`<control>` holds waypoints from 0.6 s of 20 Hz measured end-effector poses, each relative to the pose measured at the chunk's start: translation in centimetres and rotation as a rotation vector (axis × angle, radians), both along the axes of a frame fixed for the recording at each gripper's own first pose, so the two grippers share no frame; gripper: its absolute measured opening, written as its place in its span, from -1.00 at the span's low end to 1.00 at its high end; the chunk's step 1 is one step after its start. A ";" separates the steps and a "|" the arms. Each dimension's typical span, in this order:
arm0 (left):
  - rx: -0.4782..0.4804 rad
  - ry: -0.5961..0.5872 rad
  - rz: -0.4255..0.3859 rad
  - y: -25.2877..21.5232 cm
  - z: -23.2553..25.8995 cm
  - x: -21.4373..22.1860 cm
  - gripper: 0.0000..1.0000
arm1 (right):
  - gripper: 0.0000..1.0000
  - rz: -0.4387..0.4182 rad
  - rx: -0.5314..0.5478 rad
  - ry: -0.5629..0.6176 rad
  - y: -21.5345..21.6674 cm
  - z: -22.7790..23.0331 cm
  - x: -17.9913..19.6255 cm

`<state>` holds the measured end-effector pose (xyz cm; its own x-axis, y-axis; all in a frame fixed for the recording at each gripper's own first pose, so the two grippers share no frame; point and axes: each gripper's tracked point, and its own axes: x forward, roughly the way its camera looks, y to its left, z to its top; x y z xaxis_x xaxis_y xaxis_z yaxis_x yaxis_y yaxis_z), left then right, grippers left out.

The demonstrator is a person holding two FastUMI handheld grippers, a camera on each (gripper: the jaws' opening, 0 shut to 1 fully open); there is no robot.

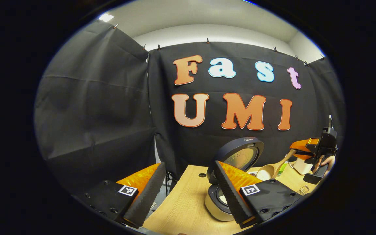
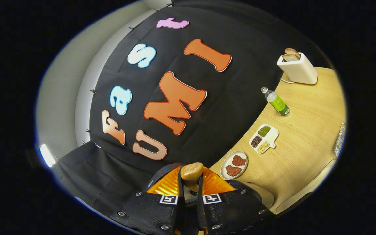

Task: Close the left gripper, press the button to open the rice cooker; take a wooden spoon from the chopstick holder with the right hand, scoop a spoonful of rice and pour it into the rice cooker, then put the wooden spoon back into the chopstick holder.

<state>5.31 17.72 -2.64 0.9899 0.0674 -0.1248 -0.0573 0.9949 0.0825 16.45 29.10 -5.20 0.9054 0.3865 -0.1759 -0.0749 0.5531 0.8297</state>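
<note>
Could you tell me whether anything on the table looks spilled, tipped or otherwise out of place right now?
Nothing stands out. The rice cooker stands open, the right tongs grip the wooden spoon over it, and the toaster, bottle and plates sit upright on the table.

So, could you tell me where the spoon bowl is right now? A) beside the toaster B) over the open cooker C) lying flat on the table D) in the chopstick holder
B: the left gripper view shows the right tool holding the spoon, its bowl tipped beside the raised lid above the cooker.
</note>
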 end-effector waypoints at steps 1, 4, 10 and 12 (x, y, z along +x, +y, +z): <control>0.000 0.001 0.001 0.2 -0.1 0.1 0.96 | -0.74 0.002 -0.014 -0.007 0.2 0.0 0.1; -0.002 0.002 0.005 0.4 -0.2 0.2 0.96 | -0.74 0.012 -0.068 -0.029 0.8 0.2 -0.2; -0.005 0.006 0.012 0.7 -0.4 0.2 0.96 | -0.73 0.034 -0.104 -0.057 1.9 0.3 -0.3; -0.005 0.008 0.013 0.8 -0.4 0.3 0.94 | -0.74 0.040 -0.130 -0.075 2.2 0.5 -0.4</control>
